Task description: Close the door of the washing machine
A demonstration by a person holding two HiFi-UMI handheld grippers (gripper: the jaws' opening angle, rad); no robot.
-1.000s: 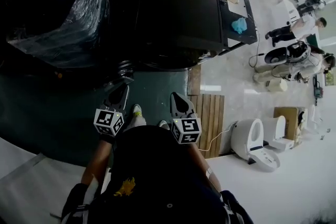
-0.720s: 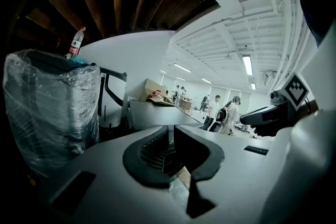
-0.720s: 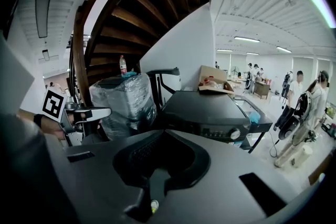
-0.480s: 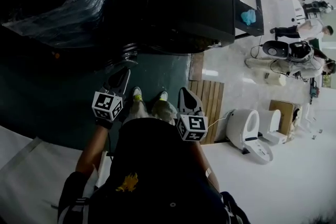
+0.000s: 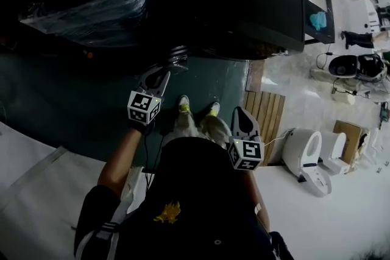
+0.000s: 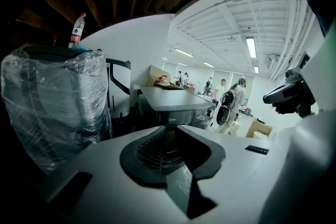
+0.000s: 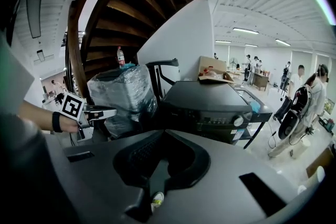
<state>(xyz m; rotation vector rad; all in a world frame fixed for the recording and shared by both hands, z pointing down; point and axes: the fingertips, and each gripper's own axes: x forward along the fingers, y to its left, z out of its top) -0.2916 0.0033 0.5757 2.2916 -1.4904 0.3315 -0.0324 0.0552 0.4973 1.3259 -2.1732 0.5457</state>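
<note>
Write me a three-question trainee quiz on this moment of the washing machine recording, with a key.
1. True or false: a bottle stands on top of the plastic-wrapped bundle.
2. In the head view, what lies on the floor just right of the person's shoes? A: a wooden slat board. B: a ladder. C: a bucket.
3. Short answer: what does the right hand-held gripper hold?

Key
1. True.
2. A.
3. Nothing; its jaws are together and empty.
</note>
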